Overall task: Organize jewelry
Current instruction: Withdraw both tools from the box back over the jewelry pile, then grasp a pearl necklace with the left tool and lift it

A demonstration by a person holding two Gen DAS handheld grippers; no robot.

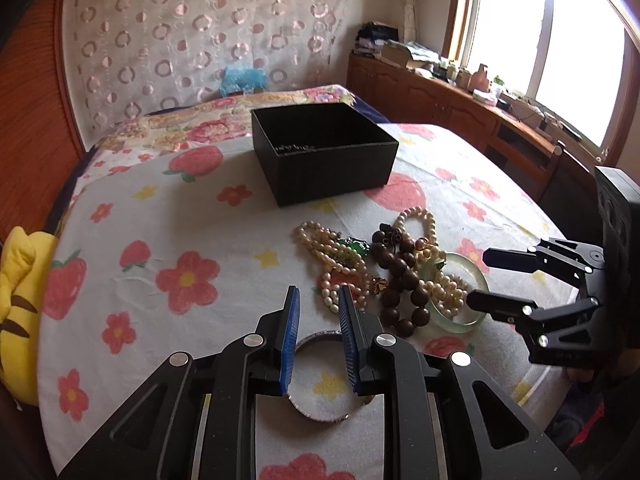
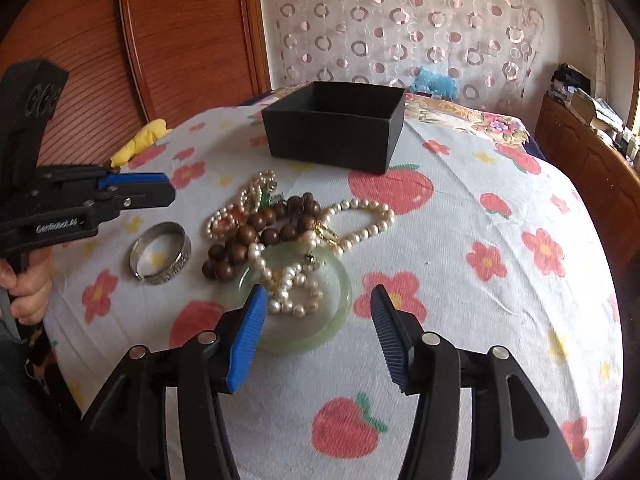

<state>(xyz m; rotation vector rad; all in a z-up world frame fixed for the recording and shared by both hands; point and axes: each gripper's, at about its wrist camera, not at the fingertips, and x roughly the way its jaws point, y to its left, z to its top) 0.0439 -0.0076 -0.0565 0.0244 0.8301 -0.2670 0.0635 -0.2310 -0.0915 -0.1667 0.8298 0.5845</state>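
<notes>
A tangle of jewelry lies on the flowered bedsheet (image 2: 480,208): pearl strands (image 2: 360,216) (image 1: 420,220), brown wooden beads (image 2: 256,236) (image 1: 400,276), a pale green jade bangle (image 2: 340,316) (image 1: 476,280) and a silver bangle (image 2: 182,254) (image 1: 320,335). Behind them stands an open black box (image 2: 336,140) (image 1: 332,172) with something small and dark inside. My left gripper (image 1: 319,300) (image 2: 170,190) hovers over the silver bangle, its jaws a narrow gap apart with nothing between the pads. My right gripper (image 2: 319,296) (image 1: 478,279) is open wide above the jade bangle and holds nothing.
A yellow plush toy (image 1: 20,300) (image 2: 140,140) lies at the bed's left edge by the wooden headboard (image 2: 180,40). A cluttered wooden cabinet (image 1: 440,92) runs under the window on the right. A hand (image 2: 28,292) grips the left tool.
</notes>
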